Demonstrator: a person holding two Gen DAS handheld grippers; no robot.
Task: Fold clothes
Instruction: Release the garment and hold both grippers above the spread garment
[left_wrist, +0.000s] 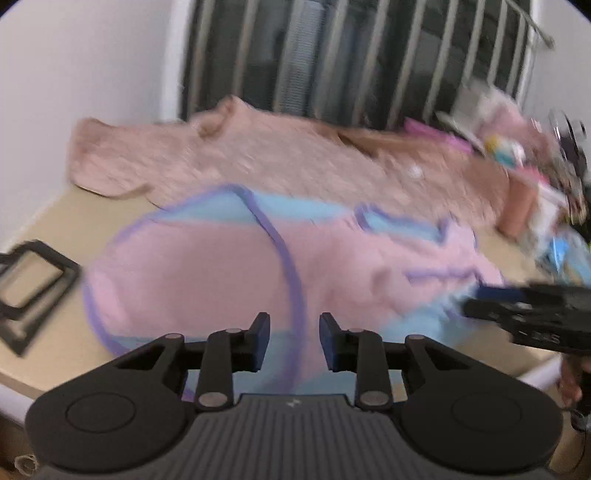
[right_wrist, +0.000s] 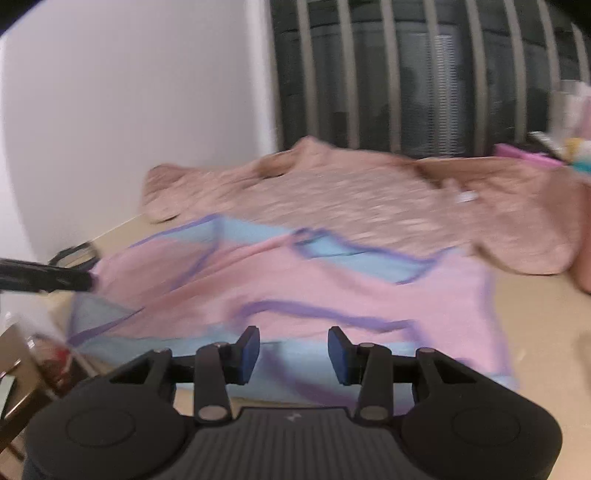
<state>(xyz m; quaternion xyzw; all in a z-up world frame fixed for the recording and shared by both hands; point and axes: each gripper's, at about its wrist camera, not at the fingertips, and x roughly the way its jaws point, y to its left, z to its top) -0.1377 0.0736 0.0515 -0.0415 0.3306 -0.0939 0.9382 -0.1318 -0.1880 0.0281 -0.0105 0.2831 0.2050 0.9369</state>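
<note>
A pink garment (left_wrist: 207, 273) with light-blue panels and purple trim lies partly folded on the beige table (left_wrist: 48, 218); the right wrist view shows the same pink garment (right_wrist: 332, 288). My left gripper (left_wrist: 294, 341) hovers over its near edge, open, with nothing between the blue pads. My right gripper (right_wrist: 293, 354) is also open above the garment's near hem, empty. The right gripper's body (left_wrist: 535, 310) reaches in from the right in the left wrist view. In the right wrist view the left gripper's dark finger (right_wrist: 44, 278) shows at the left. Both views are blurred.
A brownish-pink knitted garment (left_wrist: 280, 162) lies spread behind the pink one, also seen as knitted garment (right_wrist: 362, 199). A black frame (left_wrist: 29, 280) rests at the table's left. Cluttered colourful items (left_wrist: 517, 147) crowd the back right. A barred window (left_wrist: 369, 55) and a white wall stand behind.
</note>
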